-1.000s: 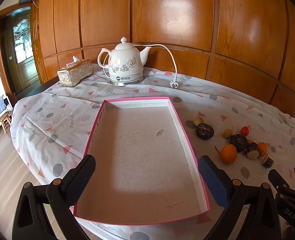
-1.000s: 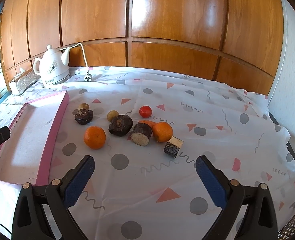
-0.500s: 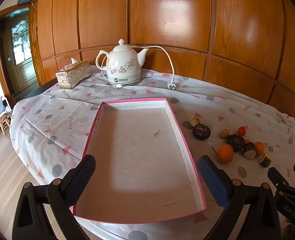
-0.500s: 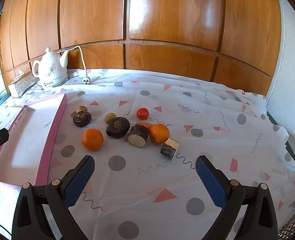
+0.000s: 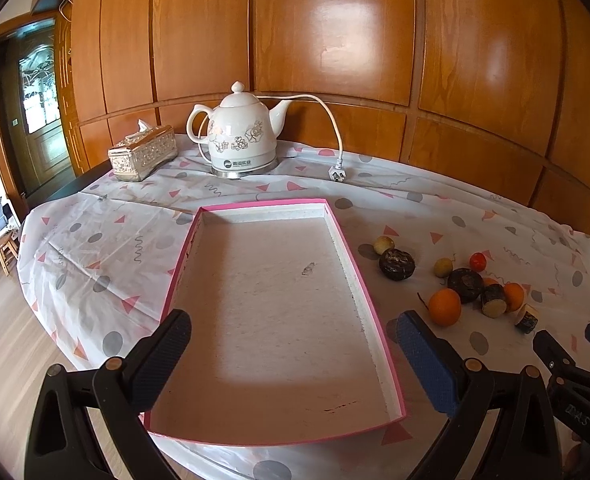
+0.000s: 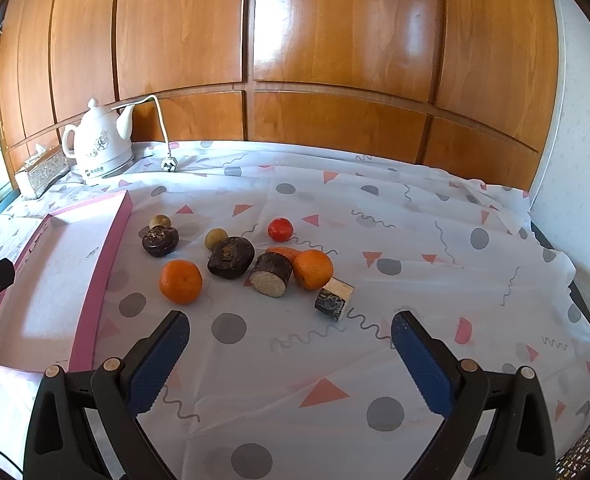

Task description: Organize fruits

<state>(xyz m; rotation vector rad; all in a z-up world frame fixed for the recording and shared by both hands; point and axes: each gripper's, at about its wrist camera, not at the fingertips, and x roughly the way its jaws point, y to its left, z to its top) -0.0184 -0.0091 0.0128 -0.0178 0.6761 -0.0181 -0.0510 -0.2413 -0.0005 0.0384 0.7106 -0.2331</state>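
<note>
An empty pink-rimmed white tray [image 5: 347, 240] lies on the patterned tablecloth; it also shows at the left of the right wrist view [image 6: 111, 240]. A cluster of fruit lies to its right: two oranges [image 6: 181, 282] [image 6: 313, 269], a red tomato [image 6: 280, 229], dark round fruits [image 6: 231, 257] [image 6: 160, 241], small yellowish fruits [image 6: 216, 238] and cut dark pieces [image 6: 271, 275] [image 6: 334, 299]. My left gripper [image 5: 291, 354] is open and empty over the tray's near end. My right gripper [image 6: 289, 356] is open and empty, in front of the fruit.
A white electric kettle [image 5: 241, 134] with a cord and plug [image 5: 338, 174] and a silver tissue box [image 5: 143, 152] stand at the back by the wooden wall. The table edge drops to the floor at left [image 5: 23, 320].
Both grippers have drawn back and risen slightly, so the tray and the fruit look a little farther away. Both stay open and empty.
</note>
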